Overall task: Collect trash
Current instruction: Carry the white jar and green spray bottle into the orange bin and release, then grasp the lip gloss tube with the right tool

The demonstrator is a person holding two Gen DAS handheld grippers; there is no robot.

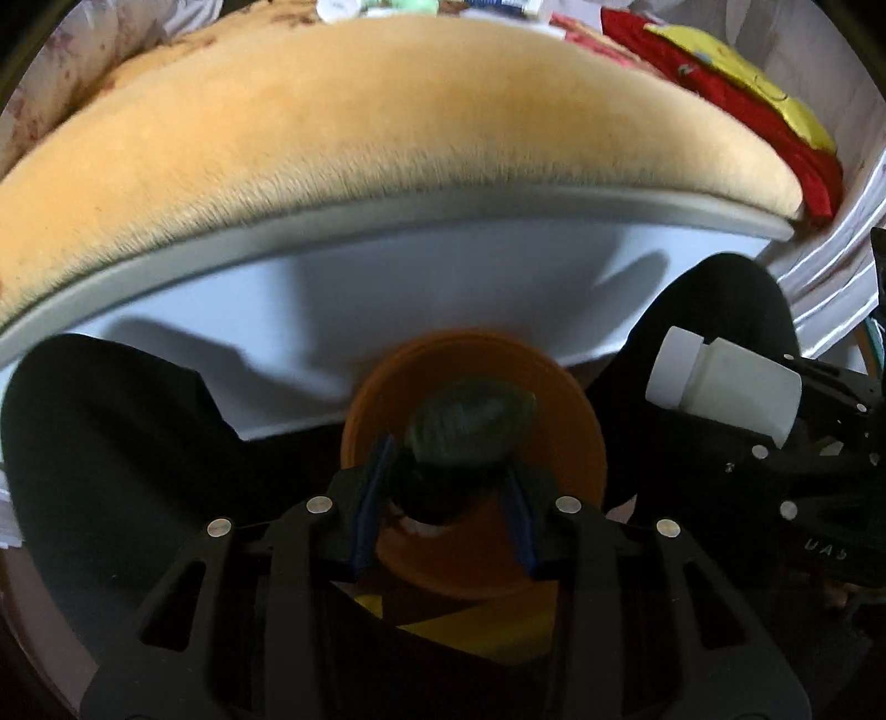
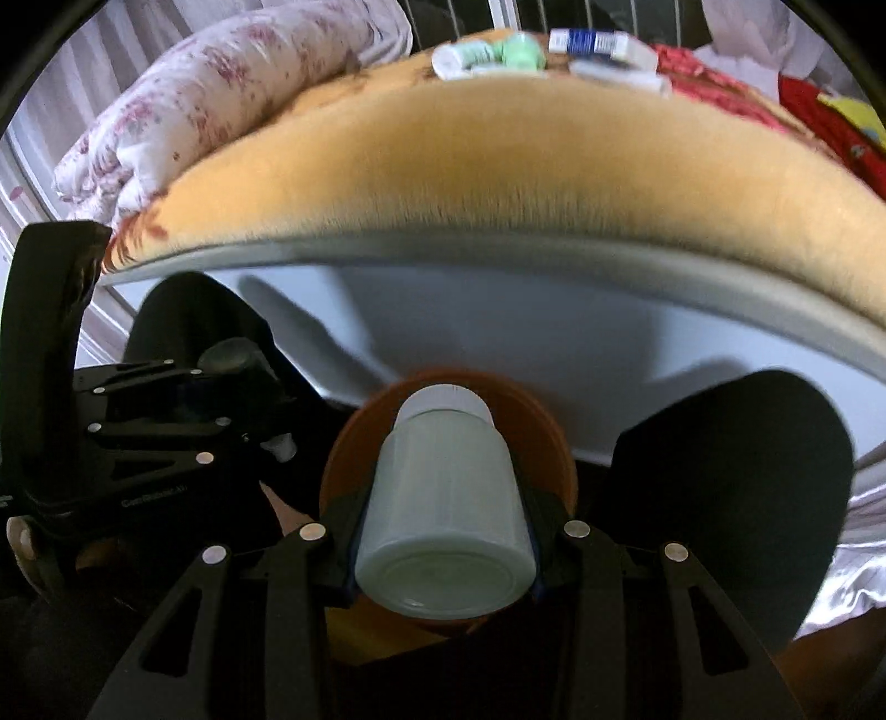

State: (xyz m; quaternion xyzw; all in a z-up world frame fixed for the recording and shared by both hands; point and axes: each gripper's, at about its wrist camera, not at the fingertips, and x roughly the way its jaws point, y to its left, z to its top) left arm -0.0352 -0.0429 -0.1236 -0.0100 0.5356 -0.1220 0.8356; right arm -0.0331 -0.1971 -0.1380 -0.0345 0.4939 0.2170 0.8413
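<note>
My left gripper (image 1: 443, 487) is shut on a crumpled dark green wrapper (image 1: 470, 423) and holds it over an orange bin (image 1: 576, 443) that stands on the floor below the bed. My right gripper (image 2: 443, 545) is shut on a white plastic bottle (image 2: 443, 498) with a white cap, held over the same orange bin (image 2: 554, 443). The bottle and the right gripper also show at the right of the left wrist view (image 1: 725, 387). The left gripper shows at the left of the right wrist view (image 2: 166, 421).
A bed with an orange fuzzy blanket (image 1: 360, 127) and a white side panel (image 1: 387, 299) fills the view ahead. Small bottles and boxes (image 2: 548, 50) lie at its far edge. A floral quilt (image 2: 221, 88) lies left, red and yellow cloth (image 1: 747, 94) right. Dark-clothed knees (image 1: 111, 432) flank the bin.
</note>
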